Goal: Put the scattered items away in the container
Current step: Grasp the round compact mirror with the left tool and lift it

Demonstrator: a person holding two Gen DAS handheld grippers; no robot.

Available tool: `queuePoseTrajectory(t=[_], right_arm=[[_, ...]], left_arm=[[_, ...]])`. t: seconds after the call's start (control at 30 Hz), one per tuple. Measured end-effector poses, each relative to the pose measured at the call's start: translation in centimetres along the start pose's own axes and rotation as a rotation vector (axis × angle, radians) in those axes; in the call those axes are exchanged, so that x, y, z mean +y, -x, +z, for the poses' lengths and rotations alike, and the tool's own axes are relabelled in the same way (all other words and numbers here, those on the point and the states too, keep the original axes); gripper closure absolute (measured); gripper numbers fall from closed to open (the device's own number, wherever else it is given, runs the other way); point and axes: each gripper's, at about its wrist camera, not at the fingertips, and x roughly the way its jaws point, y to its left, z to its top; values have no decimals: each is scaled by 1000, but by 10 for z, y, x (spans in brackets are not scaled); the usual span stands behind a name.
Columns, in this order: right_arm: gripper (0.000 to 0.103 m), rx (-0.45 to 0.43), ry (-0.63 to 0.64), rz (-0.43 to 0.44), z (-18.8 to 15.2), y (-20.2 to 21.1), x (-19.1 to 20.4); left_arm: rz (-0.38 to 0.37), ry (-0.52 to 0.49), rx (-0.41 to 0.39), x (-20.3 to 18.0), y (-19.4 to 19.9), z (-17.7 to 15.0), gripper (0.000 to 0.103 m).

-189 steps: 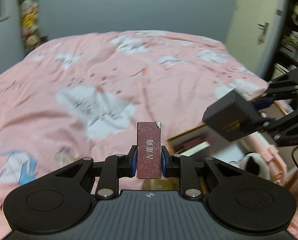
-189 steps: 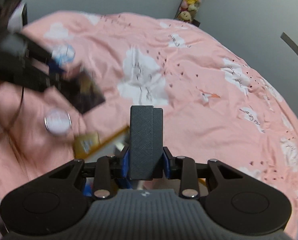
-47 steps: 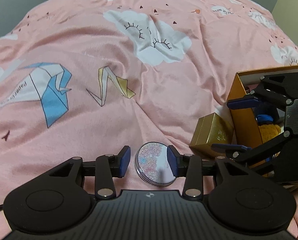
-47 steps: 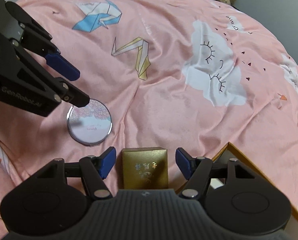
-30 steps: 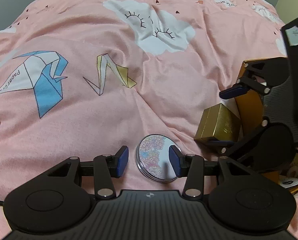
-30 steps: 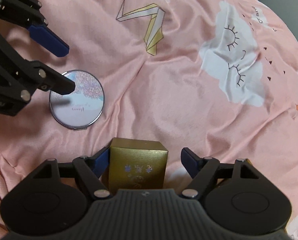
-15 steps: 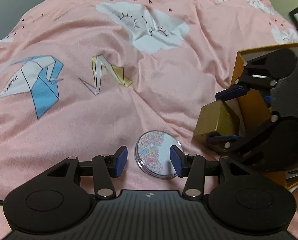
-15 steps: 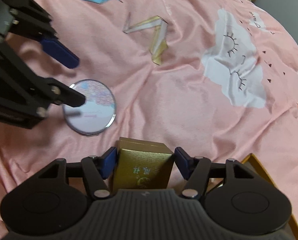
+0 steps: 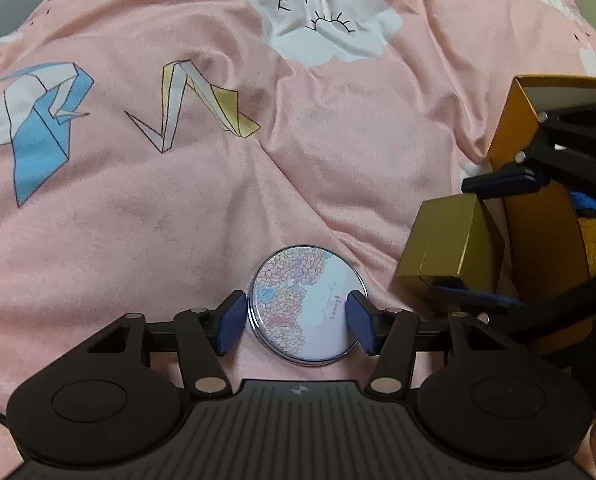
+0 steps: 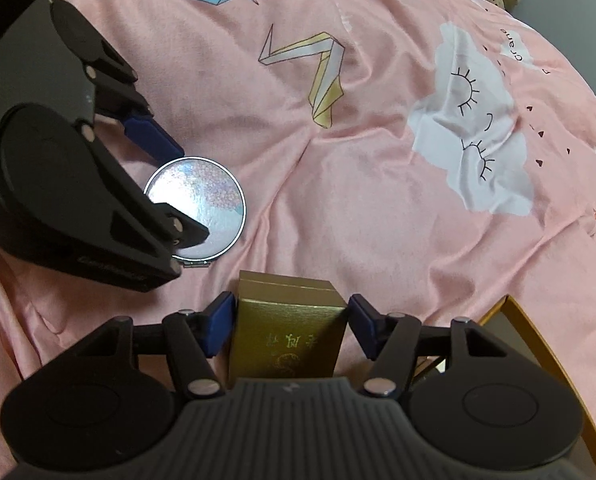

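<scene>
Down on the soft pink bedding (image 9: 201, 224) with the left gripper (image 9: 295, 314), blue pads just opened wider and standing apart, one on each side of the flat, round, shiny mirror (image 9: 298, 280) lying there with its flowery lid up. Close by with the right gripper (image 10: 289, 316), just squeezed in and now clamped on the smooth gold box (image 10: 285, 336), square-cornered and tipped, right beside the wall of the orange cardboard container (image 9: 510, 128).

Both wrist views look steeply down, close over the pink bedspread (image 9: 298, 168). Shared: round compact mirror (image 9: 308, 306) (image 10: 195, 206), gold box (image 9: 446, 240) (image 10: 287, 334).
</scene>
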Motion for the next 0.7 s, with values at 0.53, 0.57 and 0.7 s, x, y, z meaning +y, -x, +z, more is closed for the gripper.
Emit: queuePoseTrajectory(t=[0.53, 0.57, 0.7], right_arm=[[37, 10, 60, -25, -5, 1, 5], [37, 10, 60, -26, -5, 1, 5], [36, 8, 70, -32, -6, 0, 6]], left_arm=[[51, -224, -88, -23, 6, -21, 33], [63, -248, -92, -27, 6, -22, 31], [106, -315, -92, -38, 2, -27, 28]])
